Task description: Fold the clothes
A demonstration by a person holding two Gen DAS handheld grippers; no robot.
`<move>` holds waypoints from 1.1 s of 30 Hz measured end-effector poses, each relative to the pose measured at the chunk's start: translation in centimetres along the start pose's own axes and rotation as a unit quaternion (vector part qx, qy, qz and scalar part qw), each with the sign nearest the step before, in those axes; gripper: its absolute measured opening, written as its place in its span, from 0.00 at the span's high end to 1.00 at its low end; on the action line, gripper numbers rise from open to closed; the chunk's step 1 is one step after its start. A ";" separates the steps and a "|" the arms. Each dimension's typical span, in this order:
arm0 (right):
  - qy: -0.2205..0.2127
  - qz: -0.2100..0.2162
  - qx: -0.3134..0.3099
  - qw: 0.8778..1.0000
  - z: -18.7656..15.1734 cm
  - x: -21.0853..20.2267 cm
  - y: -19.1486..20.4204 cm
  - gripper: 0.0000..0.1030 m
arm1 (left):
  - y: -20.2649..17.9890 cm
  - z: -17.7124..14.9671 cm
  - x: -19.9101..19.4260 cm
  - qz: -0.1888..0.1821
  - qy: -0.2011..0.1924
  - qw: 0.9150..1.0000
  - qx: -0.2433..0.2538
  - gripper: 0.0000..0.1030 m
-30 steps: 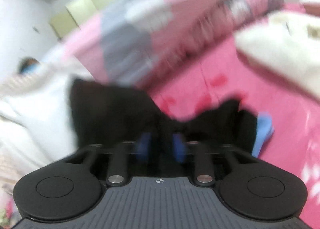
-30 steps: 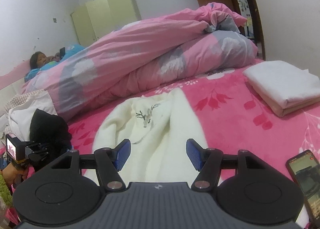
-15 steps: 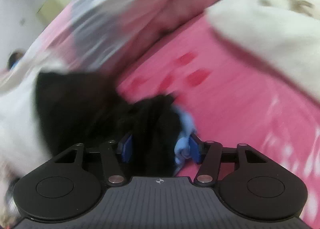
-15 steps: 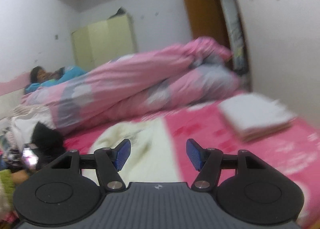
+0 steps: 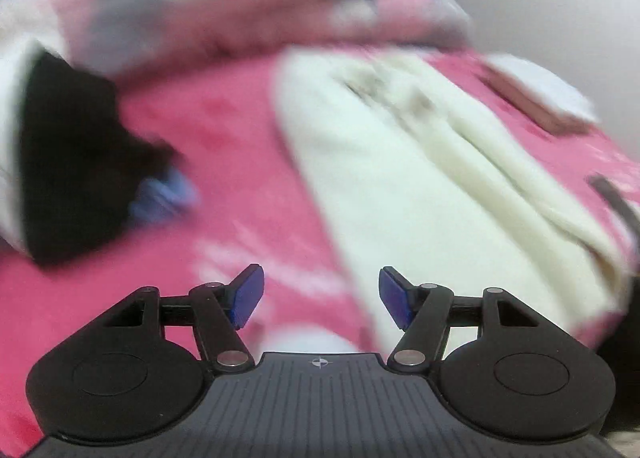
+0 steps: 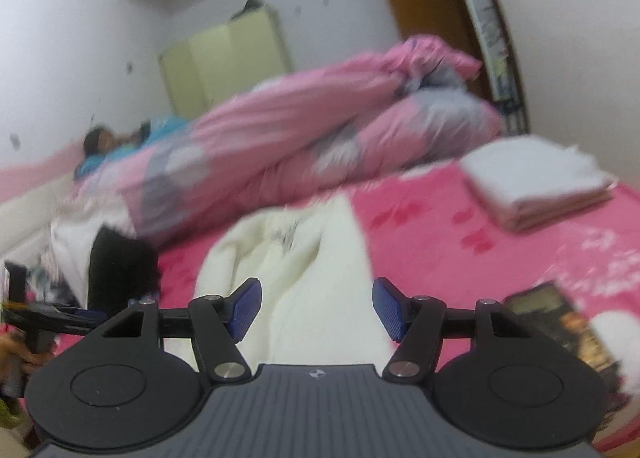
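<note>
A cream fleece garment [image 5: 404,162] with a small deer print lies spread on the pink bedsheet [image 5: 224,138]; it also fills the middle of the right wrist view as the cream garment [image 6: 304,258]. A black garment [image 5: 76,154] with a bit of blue on it lies in a heap at the left, seen too as the black garment [image 6: 120,262]. My left gripper [image 5: 321,296] is open and holds nothing, just off the cream garment's near left edge. My right gripper [image 6: 317,306] is open above the cream garment's near end.
A rumpled pink and grey duvet [image 6: 320,130] runs across the back of the bed, with a person [image 6: 100,142] lying behind it. Folded white clothes [image 6: 536,182] sit at the right. A phone [image 6: 560,322] lies at the near right. White laundry [image 5: 10,106] lies beside the black garment.
My left gripper let go of the black garment, opened, and swung right toward the cream garment. The right gripper stayed open and its view tilted upward, then settled.
</note>
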State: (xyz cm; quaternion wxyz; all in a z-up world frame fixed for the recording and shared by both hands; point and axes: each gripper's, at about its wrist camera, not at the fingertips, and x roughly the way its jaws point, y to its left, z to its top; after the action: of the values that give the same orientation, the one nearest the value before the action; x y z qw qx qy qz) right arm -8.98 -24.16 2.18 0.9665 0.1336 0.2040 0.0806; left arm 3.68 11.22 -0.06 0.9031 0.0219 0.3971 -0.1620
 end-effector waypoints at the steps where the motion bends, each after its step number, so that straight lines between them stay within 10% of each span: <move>1: 0.014 -0.006 -0.004 1.000 -0.6 1.3 0.1 0.37 | -0.7 -0.5 0.7 -0.016 0.020 1.000 -0.012 0.38; 14: 0.068 -0.072 0.031 0.995 -6.5 6.2 -1.4 0.36 | -1.8 -3.5 1.9 -0.014 0.010 0.994 -0.111 0.52; 21: 0.075 -0.068 0.009 0.995 -7.9 7.7 -1.1 0.36 | -3.6 -4.0 0.8 0.027 -0.019 0.995 -0.091 0.94; 33: 0.075 -0.063 0.005 0.995 -8.1 8.1 -1.2 0.34 | -2.8 -0.7 -4.6 0.106 -0.150 0.981 -0.053 0.96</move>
State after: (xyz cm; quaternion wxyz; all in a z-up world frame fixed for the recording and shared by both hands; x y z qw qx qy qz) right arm -4.93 -21.75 -8.27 0.9510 0.1193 0.2839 0.0285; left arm -0.56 9.99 3.06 0.9645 -0.0088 0.2602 -0.0450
